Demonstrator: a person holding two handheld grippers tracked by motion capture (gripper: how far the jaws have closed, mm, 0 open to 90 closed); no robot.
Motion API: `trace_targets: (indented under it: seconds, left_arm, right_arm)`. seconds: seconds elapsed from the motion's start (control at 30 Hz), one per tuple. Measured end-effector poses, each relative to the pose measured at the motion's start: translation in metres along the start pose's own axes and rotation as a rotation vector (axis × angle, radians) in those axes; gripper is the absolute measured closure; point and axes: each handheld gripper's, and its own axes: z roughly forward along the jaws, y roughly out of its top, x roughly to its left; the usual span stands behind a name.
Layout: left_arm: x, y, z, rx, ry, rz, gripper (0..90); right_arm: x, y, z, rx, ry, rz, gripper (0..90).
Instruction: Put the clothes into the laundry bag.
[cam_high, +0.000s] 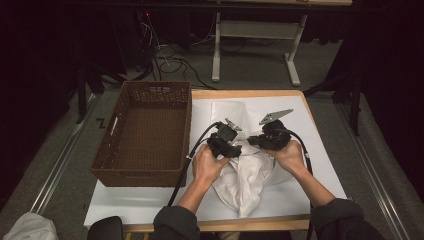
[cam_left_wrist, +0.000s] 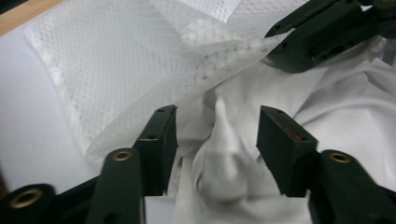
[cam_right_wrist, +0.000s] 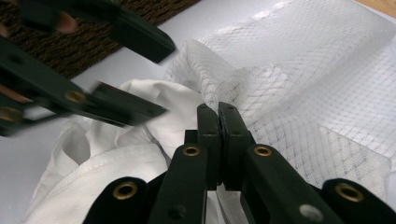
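A white mesh bag (cam_high: 227, 112) lies flat on the table, with a crumpled white garment (cam_high: 245, 180) bunched at its near end. My right gripper (cam_right_wrist: 218, 109) is shut on the mesh bag's (cam_right_wrist: 317, 84) edge, lifting it a little above the garment (cam_right_wrist: 159, 102). My left gripper (cam_left_wrist: 217, 126) stands open, one jaw on each side of a raised peak of the garment (cam_left_wrist: 224, 158), right by the mesh bag (cam_left_wrist: 116, 60). In the high view the left gripper (cam_high: 231, 145) and the right gripper (cam_high: 252, 141) nearly meet tip to tip over the cloth.
A brown wicker basket (cam_high: 150, 127) stands at the table's left, close to my left hand. White sheeting (cam_high: 310, 150) covers the tabletop. Cables and a white table frame (cam_high: 255, 45) lie on the floor beyond the far edge.
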Motion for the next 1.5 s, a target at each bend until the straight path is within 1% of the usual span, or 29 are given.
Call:
trace_targets:
  seconds: [0.07,0.13,0.2,0.23,0.3,0.33,0.37,0.43,0.47,0.5,0.6,0.67,0.7,0.73,0.8,0.9,0.97,1.0,1.07,1.13,1.17,1.2,1.23,1.27,1.3,1.33,1.4,1.43,1.5]
  left_arm:
    - [0.003,-0.003,-0.003,0.023,0.003,-0.013,42.5]
    - [0.006,-0.007,-0.001,0.043,-0.001,-0.027,40.8]
    - [0.007,-0.013,0.004,0.049,-0.028,-0.062,40.3]
    - [0.008,-0.015,0.009,0.063,-0.047,-0.080,40.3]
    - [0.008,-0.019,0.020,0.093,-0.065,-0.101,40.1]
    - [0.008,-0.020,0.024,0.104,-0.073,-0.112,40.3]
    - [0.009,-0.021,0.030,0.107,-0.088,-0.134,40.4]
    - [0.013,-0.022,0.037,0.103,-0.113,-0.171,41.5]
    - [0.014,-0.022,0.040,0.096,-0.123,-0.177,44.5]
    - [0.014,-0.022,0.041,0.089,-0.134,-0.182,49.7]
    - [0.011,-0.022,0.043,0.098,-0.115,-0.142,71.5]
    - [0.009,-0.023,0.041,0.097,-0.109,-0.117,80.0]
    - [0.008,-0.023,0.038,0.088,-0.108,-0.105,81.5]
    - [0.006,-0.023,0.035,0.083,-0.106,-0.084,82.3]
    - [0.001,-0.022,0.028,0.061,-0.106,-0.054,82.9]
    - [-0.006,-0.018,0.019,0.042,-0.111,-0.002,83.1]
    - [-0.010,-0.016,0.015,0.025,-0.115,0.020,83.1]
    - [-0.012,-0.014,0.013,0.019,-0.119,0.030,83.1]
    - [-0.014,-0.011,0.013,0.013,-0.122,0.044,83.1]
    - [-0.013,-0.008,0.019,0.028,-0.094,0.043,83.0]
    - [-0.011,-0.006,0.024,0.039,-0.080,0.032,83.0]
    - [-0.008,-0.004,0.030,0.051,-0.072,0.013,83.0]
    - [-0.005,-0.003,0.037,0.052,-0.056,-0.015,83.0]
    - [-0.002,-0.002,0.043,0.053,-0.051,-0.042,82.9]
    - [0.000,-0.001,0.047,0.047,-0.038,-0.062,82.8]
    - [0.001,0.000,0.049,0.040,-0.020,-0.070,82.6]
    - [-0.001,0.003,0.051,0.038,0.013,-0.062,81.7]
    - [-0.003,0.004,0.050,0.042,0.025,-0.051,80.7]
    - [-0.006,0.004,0.047,0.043,0.031,-0.033,76.3]
  right_arm:
    - [0.000,0.000,0.000,0.000,0.000,0.005,90.0]
    - [0.000,0.000,0.000,0.001,-0.004,0.004,90.0]
    - [0.000,0.001,-0.001,0.004,-0.008,-0.001,90.0]
    - [0.000,0.001,-0.001,0.003,-0.008,0.000,90.0]
    - [0.000,0.001,-0.001,0.007,-0.009,0.000,90.0]
    - [0.000,0.001,-0.001,0.006,-0.010,0.001,90.0]
    - [0.000,0.001,-0.001,0.006,-0.011,0.001,90.0]
    - [0.000,0.001,-0.001,0.009,-0.013,-0.001,90.0]
    - [0.000,0.001,-0.001,0.009,-0.015,-0.003,90.0]
    - [0.000,0.001,-0.001,0.008,-0.015,-0.005,90.0]
    - [-0.002,0.001,0.001,0.013,-0.014,0.006,90.0]
    - [-0.002,0.001,0.002,0.011,-0.012,0.009,90.0]
    - [-0.002,0.002,0.002,0.009,-0.011,0.004,90.0]
    - [-0.001,0.002,0.002,0.011,-0.014,0.004,90.0]
    - [0.000,0.005,0.003,0.004,-0.010,0.005,90.0]
    - [0.003,0.010,0.004,-0.001,-0.013,-0.012,90.0]
    - [0.006,0.014,0.004,0.000,-0.013,-0.027,90.0]
    - [0.009,0.016,0.004,-0.003,-0.013,-0.023,90.0]
    - [0.011,0.018,0.003,-0.007,-0.007,-0.034,90.0]
    - [0.013,0.018,0.002,-0.013,-0.003,-0.051,90.0]
    - [0.015,0.018,0.001,-0.013,0.003,-0.056,90.0]
    - [0.017,0.018,-0.001,-0.015,0.011,-0.066,90.0]
    - [0.019,0.017,-0.002,-0.016,0.019,-0.068,90.0]
    - [0.020,0.015,-0.003,-0.015,0.023,-0.075,90.0]
    - [0.022,0.013,-0.003,-0.015,0.024,-0.081,90.0]
    - [0.021,0.010,-0.003,-0.005,0.020,-0.086,90.0]
    - [0.018,0.004,-0.002,0.005,0.020,-0.072,90.0]
    - [0.015,0.001,-0.001,0.005,0.022,-0.064,90.0]
    - [0.012,-0.003,-0.001,0.004,0.029,-0.036,90.0]
